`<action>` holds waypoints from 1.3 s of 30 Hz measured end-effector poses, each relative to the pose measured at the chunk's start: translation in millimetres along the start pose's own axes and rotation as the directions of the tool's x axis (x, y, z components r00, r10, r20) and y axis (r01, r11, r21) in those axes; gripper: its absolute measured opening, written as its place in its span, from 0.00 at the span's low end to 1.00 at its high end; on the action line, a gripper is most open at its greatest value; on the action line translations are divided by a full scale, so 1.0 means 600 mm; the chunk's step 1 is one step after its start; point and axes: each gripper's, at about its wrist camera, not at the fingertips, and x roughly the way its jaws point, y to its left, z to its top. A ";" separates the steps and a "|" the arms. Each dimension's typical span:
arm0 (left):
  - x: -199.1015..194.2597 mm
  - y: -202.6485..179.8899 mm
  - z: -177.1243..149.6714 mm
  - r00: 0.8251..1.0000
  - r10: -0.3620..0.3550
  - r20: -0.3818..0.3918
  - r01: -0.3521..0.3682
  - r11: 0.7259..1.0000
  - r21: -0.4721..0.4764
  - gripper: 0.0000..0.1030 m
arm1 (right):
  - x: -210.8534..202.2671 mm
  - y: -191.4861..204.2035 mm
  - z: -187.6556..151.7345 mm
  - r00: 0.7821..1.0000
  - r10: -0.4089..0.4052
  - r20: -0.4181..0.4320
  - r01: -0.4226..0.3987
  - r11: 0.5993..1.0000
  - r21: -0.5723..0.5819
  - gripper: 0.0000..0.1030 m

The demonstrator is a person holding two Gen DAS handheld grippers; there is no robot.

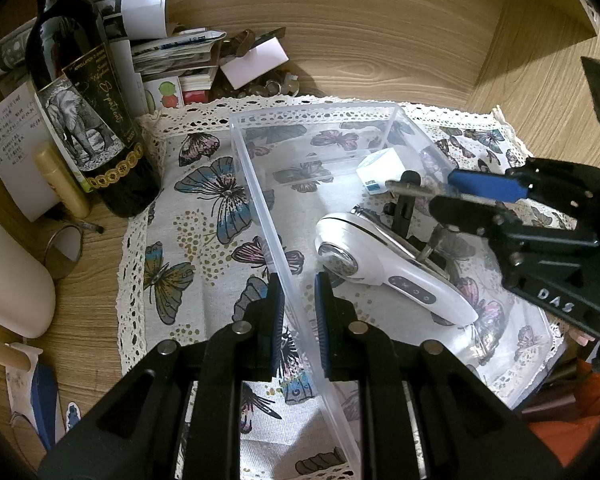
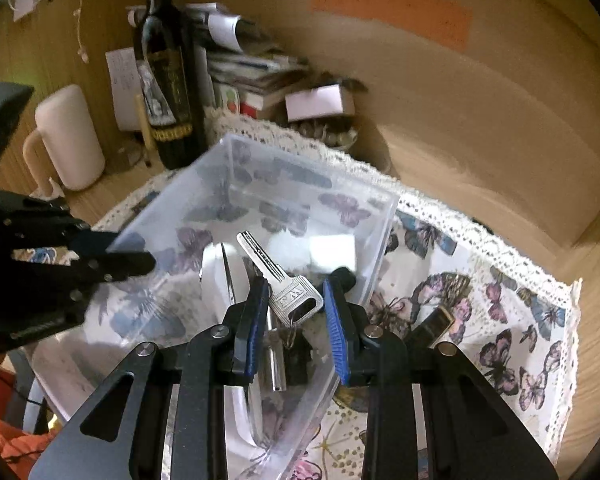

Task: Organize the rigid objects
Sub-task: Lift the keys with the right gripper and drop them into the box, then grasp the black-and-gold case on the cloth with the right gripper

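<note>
A clear plastic box (image 1: 256,184) stands on a butterfly-print cloth (image 1: 204,216). My left gripper (image 1: 300,304) is shut on the box's near long wall, also seen as my left gripper (image 2: 134,258) at the box's left corner (image 2: 168,200). My right gripper (image 2: 296,304) is shut on a silver key (image 2: 288,284), with a ring and a second key hanging below, over the box interior. In the left wrist view my right gripper (image 1: 446,192) reaches in from the right with the key (image 1: 410,187) sticking out. In the box lie a white lint shaver (image 1: 384,268), a white cube (image 1: 380,170) and a black part.
A dark wine bottle (image 1: 88,120), a white mug (image 2: 70,138), a stack of papers (image 1: 172,52) and a dish of small metal pieces (image 1: 276,86) crowd the back left. A black and gold object (image 2: 432,328) lies on the cloth right of the box. Wooden walls close the back and right.
</note>
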 end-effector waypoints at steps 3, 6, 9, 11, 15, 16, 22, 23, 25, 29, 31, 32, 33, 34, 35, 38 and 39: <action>-0.001 -0.002 0.000 1.000 0.000 0.000 0.000 1.000 0.000 0.15 | 0.006 0.001 -0.004 1.000 -0.001 -0.020 0.001 1.000 -0.007 0.26; 0.000 -0.002 0.000 1.000 0.001 0.000 -0.001 1.000 0.000 0.15 | 0.004 0.002 -0.006 1.000 0.007 -0.019 -0.007 1.000 -0.007 0.26; -0.001 -0.003 -0.001 1.000 0.001 0.000 -0.001 1.000 -0.001 0.15 | -0.005 0.001 -0.005 1.000 0.005 -0.003 -0.005 1.000 -0.003 0.26; -0.001 -0.003 -0.001 1.000 0.000 0.000 0.000 1.000 -0.001 0.15 | -0.012 -0.001 -0.003 1.000 0.001 0.006 -0.001 1.000 0.005 0.26; -0.001 -0.004 -0.001 1.000 -0.001 0.000 0.001 1.000 -0.001 0.15 | -0.030 -0.011 0.000 0.999 -0.013 0.032 0.012 1.000 0.022 0.26; -0.001 -0.004 -0.001 1.000 -0.001 0.000 0.001 1.000 -0.001 0.15 | -0.035 -0.014 0.000 0.999 -0.018 0.038 0.017 0.999 0.027 0.27; -0.001 -0.004 -0.002 1.000 -0.001 0.001 0.001 1.000 0.000 0.15 | -0.067 -0.052 0.003 0.993 -0.076 0.086 0.068 0.994 0.091 0.33; -0.001 -0.004 -0.002 1.000 -0.002 0.001 0.002 1.000 -0.001 0.15 | -0.072 -0.063 0.002 0.992 -0.088 0.091 0.077 0.991 0.111 0.33; -0.001 -0.003 -0.002 1.000 -0.002 0.001 0.002 1.000 -0.001 0.15 | -0.074 -0.086 0.000 0.991 -0.106 0.085 0.093 0.984 0.150 0.33; -0.001 -0.004 -0.002 1.000 -0.003 0.001 0.003 1.000 -0.001 0.15 | -0.053 -0.121 -0.012 0.990 -0.132 0.041 0.121 0.971 0.206 0.33; -0.001 -0.003 -0.002 1.000 -0.003 0.001 0.003 1.000 -0.001 0.15 | -0.039 -0.131 -0.020 0.990 -0.141 0.015 0.134 0.967 0.218 0.33; -0.001 -0.004 -0.002 1.000 -0.002 0.001 0.002 1.000 -0.001 0.15 | -0.025 -0.137 -0.025 0.990 -0.142 -0.009 0.140 0.965 0.223 0.33; -0.001 -0.003 -0.002 1.000 -0.002 0.001 0.002 1.000 -0.001 0.15 | -0.018 -0.140 -0.029 0.990 -0.140 -0.024 0.141 0.964 0.225 0.33; -0.001 -0.003 -0.002 1.000 -0.002 0.001 0.002 1.000 0.000 0.15 | -0.008 -0.143 -0.034 0.990 -0.138 -0.041 0.144 0.963 0.229 0.33; -0.001 -0.003 -0.002 1.000 -0.002 0.001 0.002 1.000 -0.001 0.15 | 0.008 -0.148 -0.038 0.989 -0.135 -0.067 0.147 0.961 0.236 0.33; -0.001 -0.003 -0.002 1.000 -0.002 0.001 0.002 1.000 -0.001 0.15 | 0.041 -0.158 -0.049 0.984 -0.129 -0.123 0.157 0.955 0.253 0.33; -0.001 -0.003 -0.002 1.000 -0.002 0.001 0.002 1.000 -0.001 0.15 | 0.052 -0.160 -0.052 0.981 -0.136 -0.141 0.169 0.951 0.259 0.34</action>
